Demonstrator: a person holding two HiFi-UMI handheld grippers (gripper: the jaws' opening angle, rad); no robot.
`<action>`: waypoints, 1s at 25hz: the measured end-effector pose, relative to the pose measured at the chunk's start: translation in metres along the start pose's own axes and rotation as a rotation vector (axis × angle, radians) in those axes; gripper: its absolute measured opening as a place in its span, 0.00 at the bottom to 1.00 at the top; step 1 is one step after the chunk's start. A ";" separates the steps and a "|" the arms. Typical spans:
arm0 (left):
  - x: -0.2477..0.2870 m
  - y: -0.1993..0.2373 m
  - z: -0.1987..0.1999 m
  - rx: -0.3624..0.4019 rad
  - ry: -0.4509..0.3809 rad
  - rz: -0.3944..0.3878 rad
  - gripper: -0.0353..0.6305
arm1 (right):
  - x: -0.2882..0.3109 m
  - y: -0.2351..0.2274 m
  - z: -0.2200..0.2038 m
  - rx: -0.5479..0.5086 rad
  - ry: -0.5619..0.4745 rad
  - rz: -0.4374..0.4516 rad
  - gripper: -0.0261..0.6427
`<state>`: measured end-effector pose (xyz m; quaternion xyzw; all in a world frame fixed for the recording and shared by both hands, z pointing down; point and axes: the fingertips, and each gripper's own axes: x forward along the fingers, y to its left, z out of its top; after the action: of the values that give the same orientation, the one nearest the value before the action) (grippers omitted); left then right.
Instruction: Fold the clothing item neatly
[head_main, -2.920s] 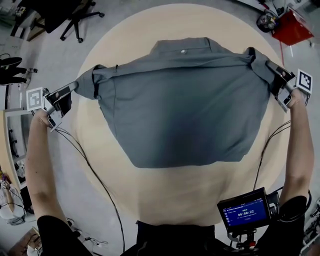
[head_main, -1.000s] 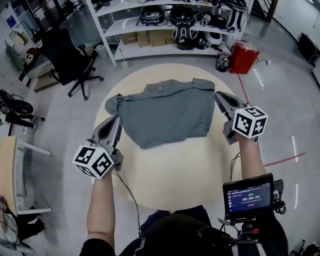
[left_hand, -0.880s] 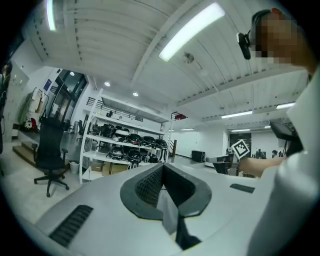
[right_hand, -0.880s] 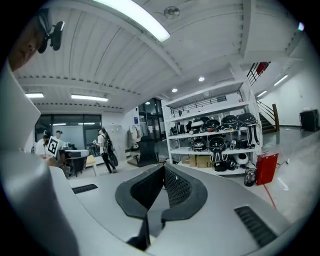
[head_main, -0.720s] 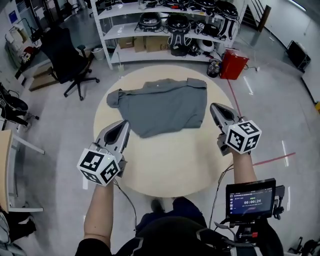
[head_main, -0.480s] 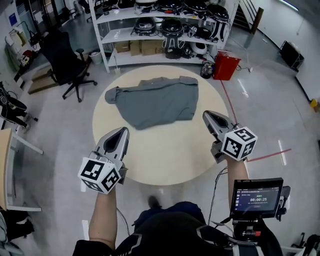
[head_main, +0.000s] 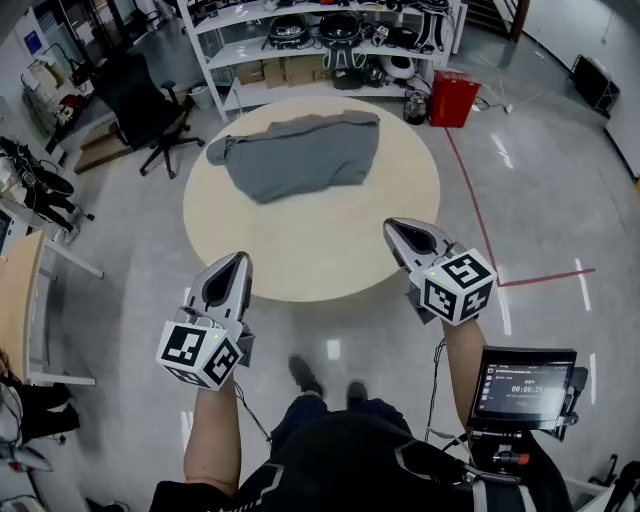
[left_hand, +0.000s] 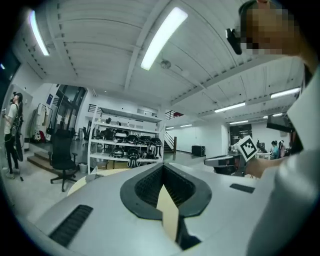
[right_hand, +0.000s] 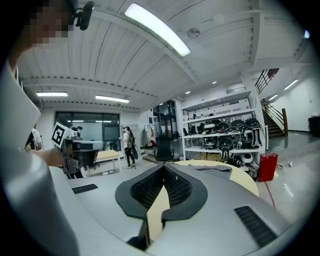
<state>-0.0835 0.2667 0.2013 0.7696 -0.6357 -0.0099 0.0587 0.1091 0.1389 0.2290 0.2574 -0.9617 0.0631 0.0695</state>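
Observation:
The grey shirt (head_main: 300, 155) lies spread on the far half of the round beige table (head_main: 330, 245), with its collar toward the shelves. Both grippers hang in the air on my side of the table, well short of the shirt. In the head view my left gripper (head_main: 240, 258) is over the floor by the table's near left edge. My right gripper (head_main: 391, 225) is over its near right edge. Each has its jaws pressed together with nothing between them, as the left gripper (left_hand: 163, 165) and right gripper (right_hand: 164, 166) views show. The shirt (right_hand: 216, 169) and table (right_hand: 242, 180) show small in the right gripper view.
A white shelving rack (head_main: 330, 30) with helmets stands behind the table. A red bin (head_main: 452, 97) is at its right and a black office chair (head_main: 140, 100) at the left. A wooden desk (head_main: 20, 300) is at far left. A screen (head_main: 525, 378) hangs by my right arm. My feet (head_main: 325, 375) stand on grey floor.
Both grippers let go of the shirt's shoulders and drew back from the table. I have stepped backward, so the table and shirt now lie farther away.

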 end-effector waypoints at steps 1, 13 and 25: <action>-0.007 -0.010 -0.003 -0.004 0.007 -0.001 0.05 | -0.011 0.002 0.000 0.004 -0.006 -0.009 0.05; -0.109 -0.099 -0.011 0.083 0.000 -0.141 0.05 | -0.120 0.122 -0.009 0.031 -0.060 -0.159 0.05; -0.216 -0.154 -0.017 0.025 -0.011 -0.064 0.05 | -0.218 0.201 -0.021 -0.017 -0.057 -0.167 0.05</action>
<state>0.0273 0.5080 0.1890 0.7902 -0.6111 -0.0079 0.0454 0.1970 0.4214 0.1958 0.3379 -0.9390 0.0417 0.0494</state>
